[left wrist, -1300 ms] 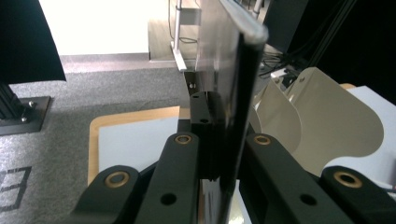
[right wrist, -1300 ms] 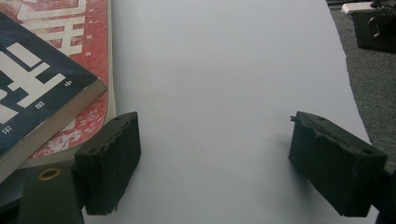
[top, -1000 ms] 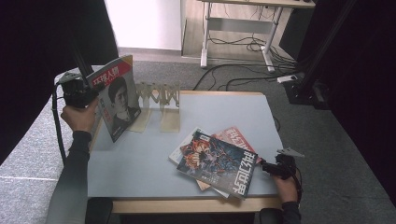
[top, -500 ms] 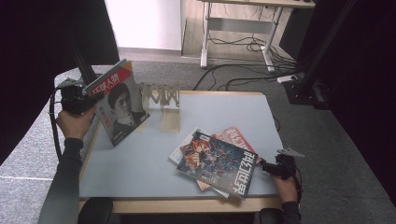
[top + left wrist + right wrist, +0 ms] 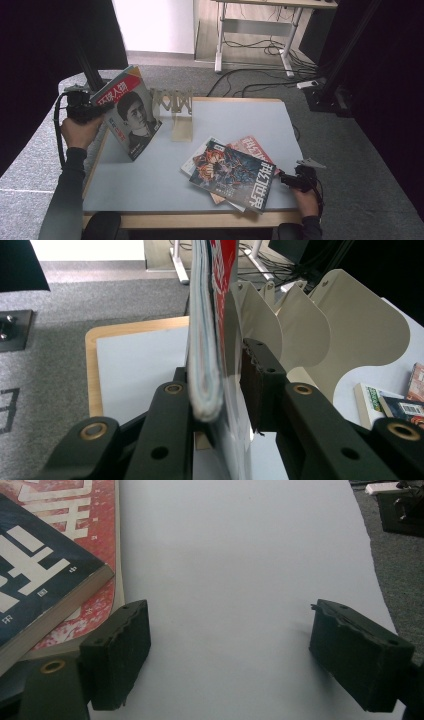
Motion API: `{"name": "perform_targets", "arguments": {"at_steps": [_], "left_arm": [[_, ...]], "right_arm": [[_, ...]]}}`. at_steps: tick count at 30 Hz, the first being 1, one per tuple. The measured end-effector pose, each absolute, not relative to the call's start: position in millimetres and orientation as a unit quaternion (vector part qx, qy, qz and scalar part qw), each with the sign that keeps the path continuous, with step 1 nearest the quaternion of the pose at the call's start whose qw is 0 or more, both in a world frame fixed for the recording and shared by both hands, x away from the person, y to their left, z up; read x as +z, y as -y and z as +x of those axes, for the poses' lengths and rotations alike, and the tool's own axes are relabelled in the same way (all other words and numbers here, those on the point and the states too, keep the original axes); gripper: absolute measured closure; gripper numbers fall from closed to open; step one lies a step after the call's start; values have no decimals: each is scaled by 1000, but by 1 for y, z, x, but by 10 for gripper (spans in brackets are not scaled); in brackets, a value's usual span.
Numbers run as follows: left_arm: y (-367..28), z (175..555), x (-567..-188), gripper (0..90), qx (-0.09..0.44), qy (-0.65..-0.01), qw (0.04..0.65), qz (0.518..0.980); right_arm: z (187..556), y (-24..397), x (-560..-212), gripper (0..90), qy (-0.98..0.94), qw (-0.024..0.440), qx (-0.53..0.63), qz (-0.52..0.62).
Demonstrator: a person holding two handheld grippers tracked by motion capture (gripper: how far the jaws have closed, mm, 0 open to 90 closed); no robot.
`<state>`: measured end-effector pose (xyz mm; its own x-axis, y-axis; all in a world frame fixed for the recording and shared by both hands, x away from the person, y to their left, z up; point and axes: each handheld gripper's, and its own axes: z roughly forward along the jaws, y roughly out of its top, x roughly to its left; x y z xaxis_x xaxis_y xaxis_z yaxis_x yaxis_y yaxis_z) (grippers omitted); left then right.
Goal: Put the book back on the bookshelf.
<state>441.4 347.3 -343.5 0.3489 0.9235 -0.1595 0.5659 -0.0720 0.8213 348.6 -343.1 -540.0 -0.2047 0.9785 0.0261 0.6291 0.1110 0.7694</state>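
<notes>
The portrait magazine (image 5: 129, 112) now stands closer to the rack (image 5: 173, 102), clamped in the left claw (image 5: 227, 390); the right claw (image 5: 230, 655) rests spread wide on the counter (image 5: 150, 175).

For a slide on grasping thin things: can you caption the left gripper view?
Left gripper shut on an upright magazine, beside a cream divider rack on the table.

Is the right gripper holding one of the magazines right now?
No, the right gripper has its jaws wide apart over bare table, with the magazine stack lying beside them, ungripped.
</notes>
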Motion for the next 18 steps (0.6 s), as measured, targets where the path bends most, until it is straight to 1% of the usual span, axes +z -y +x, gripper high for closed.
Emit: {"name": "perform_targets", "arguments": {"at_steps": [2,3,5,15,18], "left_arm": [[-347,442,-343,784,210,-533,423,702],[-348,442,-342,831,208,-534,424,701],[-349,441,-341,862,202,-535,435,696],[-350,433,-339,871,249,-535,476,653],[-346,432,-339,871,265,-531,475,649]], "right_arm": [[349,343,-540,157,-699,259,337,575],[349,343,-540,157,-699,259,337,575],[349,343,-540,157,-699,259,338,575],[349,343,-540,157,-699,259,338,575],[349,343,-540,157,-699,259,337,575]]}}
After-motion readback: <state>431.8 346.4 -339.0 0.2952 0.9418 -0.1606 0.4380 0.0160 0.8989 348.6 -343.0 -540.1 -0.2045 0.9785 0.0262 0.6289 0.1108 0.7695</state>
